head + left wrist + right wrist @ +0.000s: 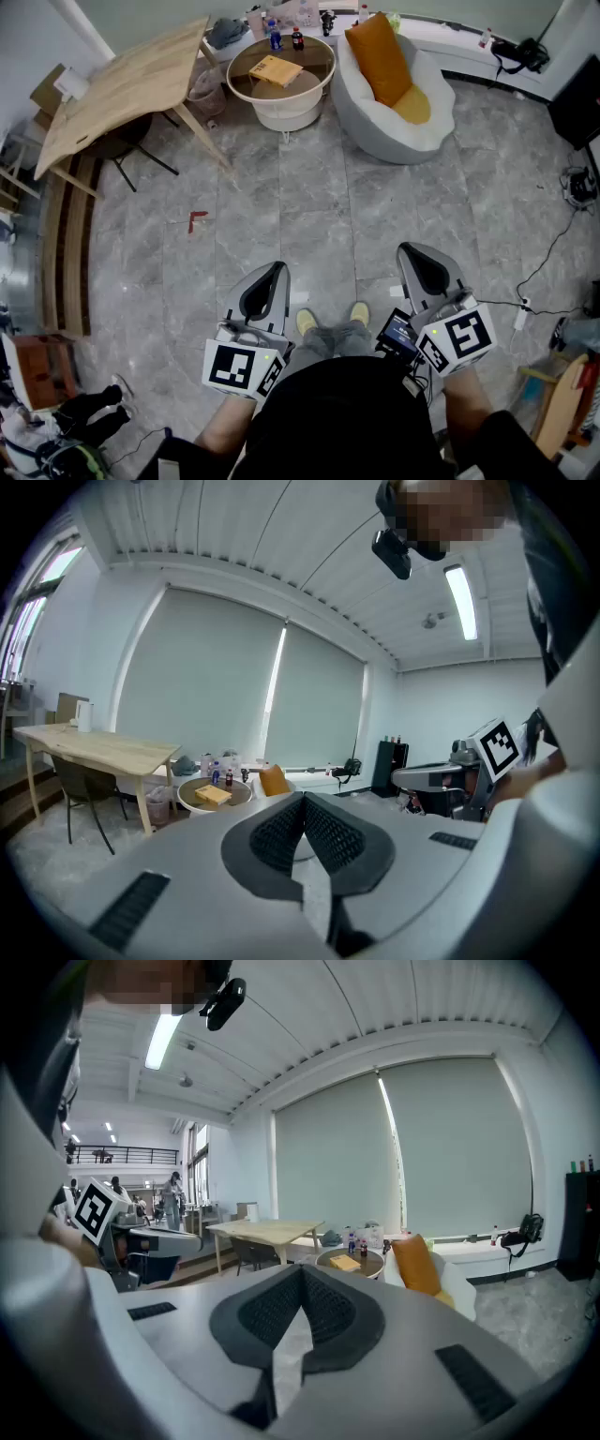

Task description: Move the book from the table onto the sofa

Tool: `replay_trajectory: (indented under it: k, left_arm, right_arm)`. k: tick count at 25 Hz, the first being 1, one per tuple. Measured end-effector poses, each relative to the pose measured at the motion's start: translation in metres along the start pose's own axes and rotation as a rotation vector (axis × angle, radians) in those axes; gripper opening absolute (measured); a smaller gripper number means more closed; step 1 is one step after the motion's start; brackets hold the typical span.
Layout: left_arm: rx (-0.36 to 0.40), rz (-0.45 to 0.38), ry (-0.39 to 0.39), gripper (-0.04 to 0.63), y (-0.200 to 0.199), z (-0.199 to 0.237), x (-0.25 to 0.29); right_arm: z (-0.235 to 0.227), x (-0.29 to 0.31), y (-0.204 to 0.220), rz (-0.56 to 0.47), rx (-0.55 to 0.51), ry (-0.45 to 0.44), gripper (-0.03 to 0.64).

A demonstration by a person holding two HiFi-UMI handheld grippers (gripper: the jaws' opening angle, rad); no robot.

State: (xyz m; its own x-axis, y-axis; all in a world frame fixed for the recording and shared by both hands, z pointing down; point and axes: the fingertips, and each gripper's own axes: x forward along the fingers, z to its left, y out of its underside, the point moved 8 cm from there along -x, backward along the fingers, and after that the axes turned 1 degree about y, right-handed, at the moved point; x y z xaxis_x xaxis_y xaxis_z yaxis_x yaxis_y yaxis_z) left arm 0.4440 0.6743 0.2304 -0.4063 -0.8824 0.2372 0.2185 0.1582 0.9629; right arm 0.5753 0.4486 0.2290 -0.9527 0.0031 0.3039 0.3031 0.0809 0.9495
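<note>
In the head view the book [276,69] lies flat on the round counter [246,86], well across the floor from both grippers, with the white sofa [389,141] just beside it. The left hand-held gripper [272,277] and right hand-held gripper [417,261] are held low and empty. The left gripper view shows its jaws pressed together on nothing. The right gripper view shows the same. The task looks barely begun: the next move likely calls for walking to the counter and opening the jaws wide.

You have one tan rectangular book [275,69], one round glass-topped counter [281,114], two small bottles [276,39], one white rounded sofa [375,136], two orange cushions [380,58] and one long wooden table [122,89].
</note>
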Motion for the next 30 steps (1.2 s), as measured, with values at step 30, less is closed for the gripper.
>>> replay_trajectory:
  k: [30]
  left_arm:
    - [0.046,-0.017,-0.038,0.003,-0.012,0.063,-0.029]
  right_arm:
    - [0.062,0.034,-0.007,-0.011,0.101,0.008,0.009]
